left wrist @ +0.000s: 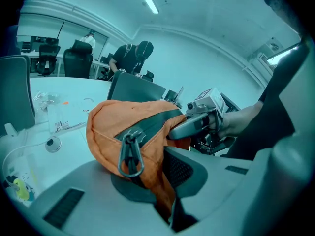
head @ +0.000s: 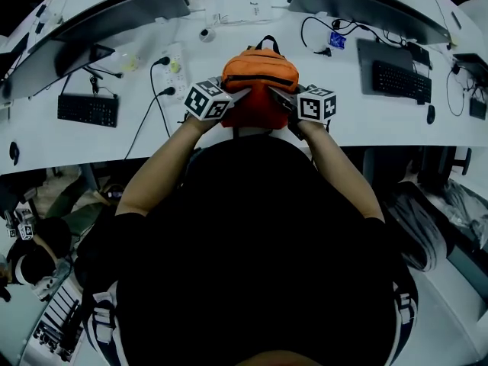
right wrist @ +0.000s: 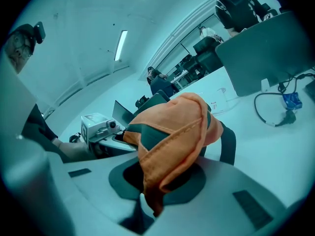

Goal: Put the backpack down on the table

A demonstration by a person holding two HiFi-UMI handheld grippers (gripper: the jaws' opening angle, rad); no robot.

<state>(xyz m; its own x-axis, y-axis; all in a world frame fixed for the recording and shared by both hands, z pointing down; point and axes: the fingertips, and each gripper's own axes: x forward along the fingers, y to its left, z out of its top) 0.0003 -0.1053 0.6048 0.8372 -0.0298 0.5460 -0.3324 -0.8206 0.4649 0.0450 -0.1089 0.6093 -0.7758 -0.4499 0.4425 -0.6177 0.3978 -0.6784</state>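
An orange backpack (head: 258, 78) with dark trim and a black top handle is at the near edge of the white table (head: 335, 120), straight ahead of me. My left gripper (head: 242, 94) is shut on a fold of orange fabric (left wrist: 156, 191) at the bag's left side, beside a metal zipper ring (left wrist: 130, 154). My right gripper (head: 276, 96) is shut on the bag's right side, with orange cloth (right wrist: 152, 195) pinched between its jaws. Each gripper shows in the other's view. Whether the bag's bottom touches the table is hidden.
Two monitors (head: 91, 29) (head: 366, 6) stand at the back of the table. A keyboard (head: 88, 110) lies at left, another keyboard (head: 402, 80) at right. A power strip (head: 174, 65) with cables lies left of the bag. Chairs and people are further off in the room.
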